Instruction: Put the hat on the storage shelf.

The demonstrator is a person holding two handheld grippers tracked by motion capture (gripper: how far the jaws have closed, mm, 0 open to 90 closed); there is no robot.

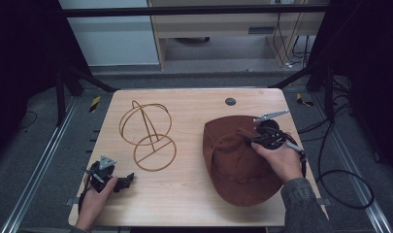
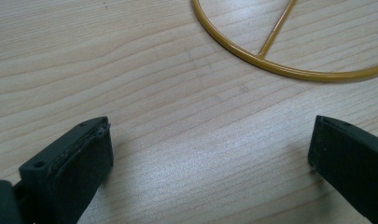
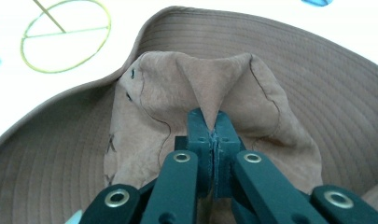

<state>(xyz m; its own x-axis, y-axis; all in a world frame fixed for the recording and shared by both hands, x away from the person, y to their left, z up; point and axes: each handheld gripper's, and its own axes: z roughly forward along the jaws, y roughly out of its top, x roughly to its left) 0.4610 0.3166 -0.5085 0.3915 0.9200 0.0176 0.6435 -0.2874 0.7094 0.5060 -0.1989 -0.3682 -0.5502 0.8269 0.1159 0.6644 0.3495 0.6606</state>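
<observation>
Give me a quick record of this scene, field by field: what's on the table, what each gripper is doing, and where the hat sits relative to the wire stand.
surface: wooden table
hat: brown brimmed hat, on the table's right side
stand: yellow wire hat stand, upright, left of centre, apart from the hat
right gripper: jaws shut, pinching a fold of the hat's crown
left gripper: jaws open, nothing between them, low over the table near the stand's base ring
left hand: at the near left corner
right hand: over the hat
</observation>
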